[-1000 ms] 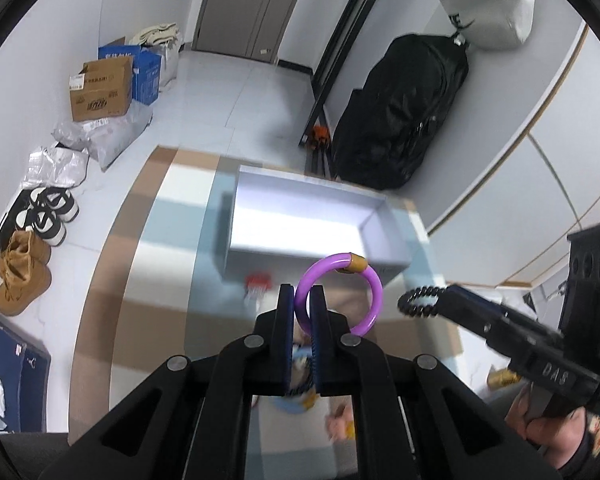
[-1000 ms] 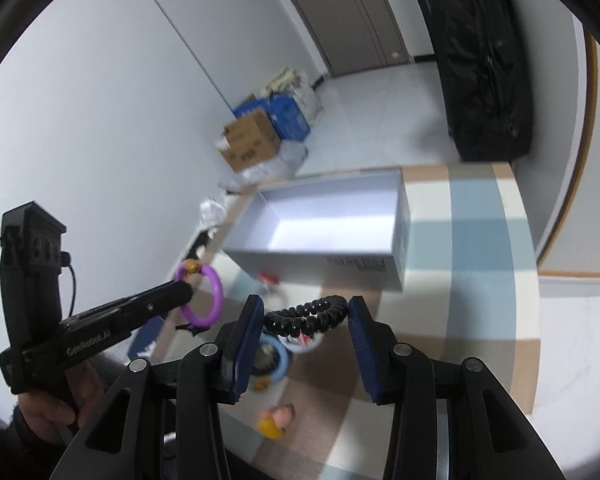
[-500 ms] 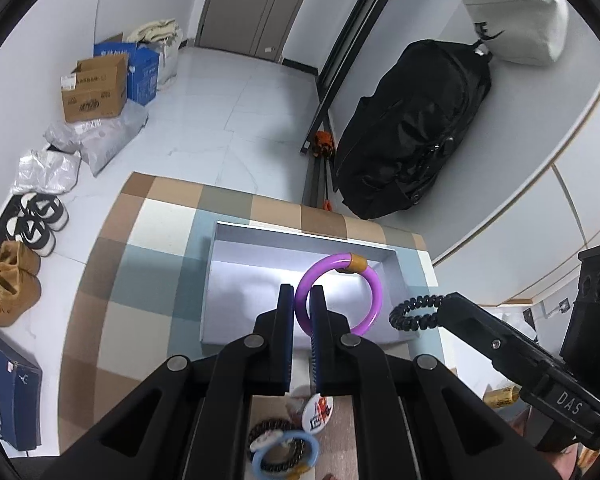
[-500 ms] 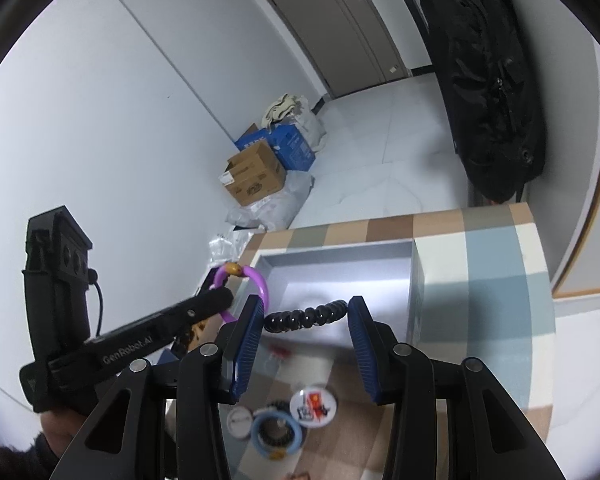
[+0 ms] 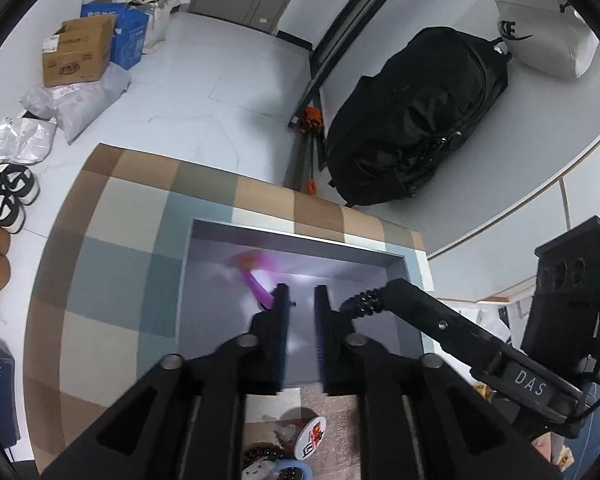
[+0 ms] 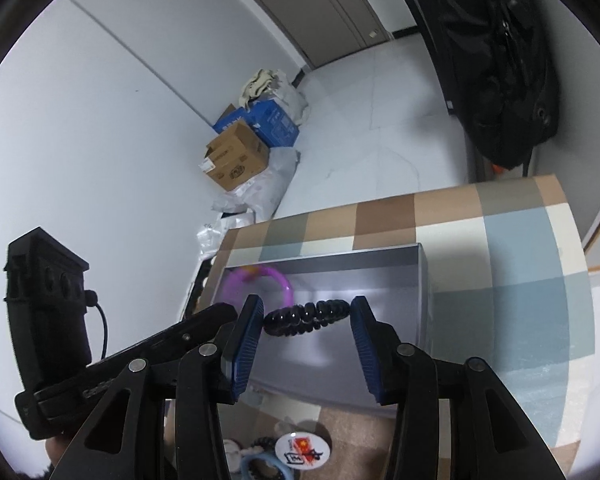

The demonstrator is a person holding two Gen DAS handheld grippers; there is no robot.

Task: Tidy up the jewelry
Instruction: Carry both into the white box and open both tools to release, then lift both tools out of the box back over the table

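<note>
A grey open box sits on the checked tablecloth. My left gripper hangs over it, its jaws opening with nothing between them. The purple ring is a blur just left of its fingertips, free inside the box; in the right wrist view the purple ring lies near the far left wall. My right gripper is also above the box, jaws opening slightly, with a black spiral hair tie still stretched between its pads. From the left wrist view that tie shows at the right finger's tip.
On the cloth in front of the box lie a round white badge, a blue ring and dark beads. A black backpack leans on the wall beyond the table. Cardboard boxes and shoes stand on the floor at the left.
Both grippers moved forward over the box. The left gripper parted its jaws and the purple ring dropped out of them into the box. The right gripper still carries the black tie.
</note>
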